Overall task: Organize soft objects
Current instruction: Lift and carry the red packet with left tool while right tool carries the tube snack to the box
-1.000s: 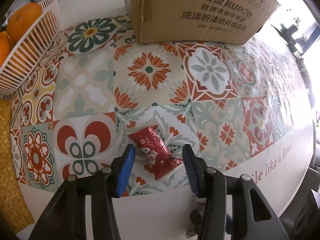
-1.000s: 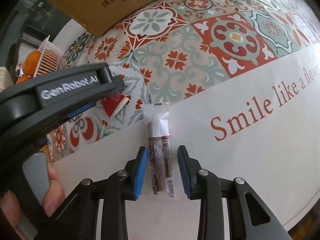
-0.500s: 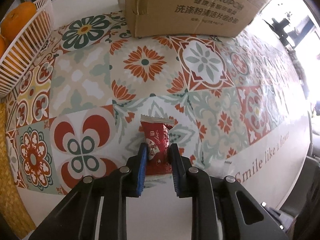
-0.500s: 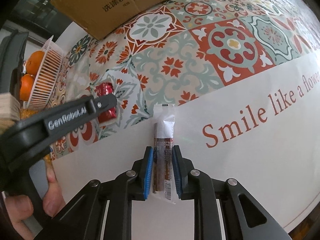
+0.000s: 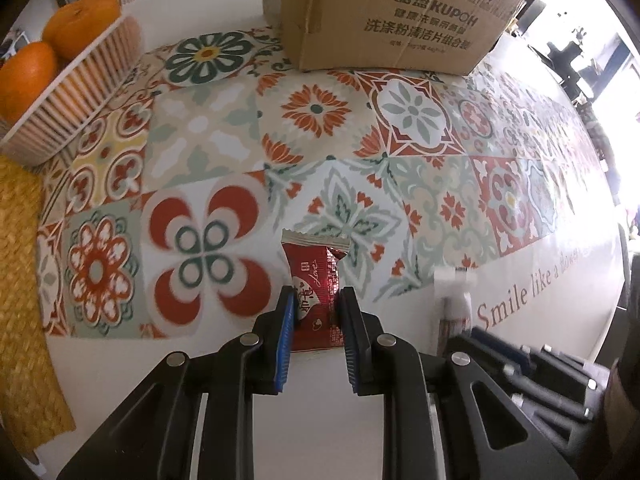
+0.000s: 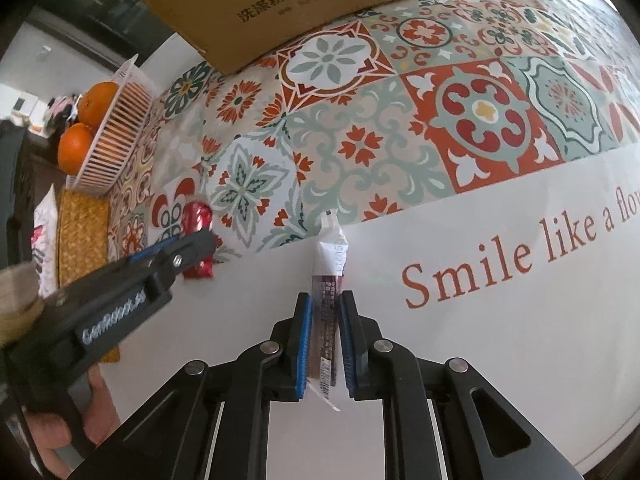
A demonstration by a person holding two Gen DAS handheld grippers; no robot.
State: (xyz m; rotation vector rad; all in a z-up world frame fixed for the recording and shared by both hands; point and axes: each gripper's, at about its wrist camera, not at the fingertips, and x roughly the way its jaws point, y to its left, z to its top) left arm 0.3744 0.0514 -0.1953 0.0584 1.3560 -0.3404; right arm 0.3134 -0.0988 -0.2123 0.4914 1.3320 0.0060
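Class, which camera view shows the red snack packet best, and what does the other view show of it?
The left wrist view: the red snack packet sits central, label readable, clamped in the left gripper. The right wrist view shows it small at the left, partly hidden behind that gripper.

Glossy foil red packet (image 5: 314, 280); matt cardboard box (image 5: 384, 16); woven straw mat (image 5: 20, 280); plastic basket (image 5: 76, 92).

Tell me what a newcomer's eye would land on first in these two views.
The loud tiled tablecloth fills both views, with "Smile like a flower" lettered along its white near edge. Nearest the cameras, the left hand-held gripper pinches a red packet, and the right hand-held gripper pinches a slim stick packet. Behind them stand a cardboard box and, far left, a white basket of oranges.
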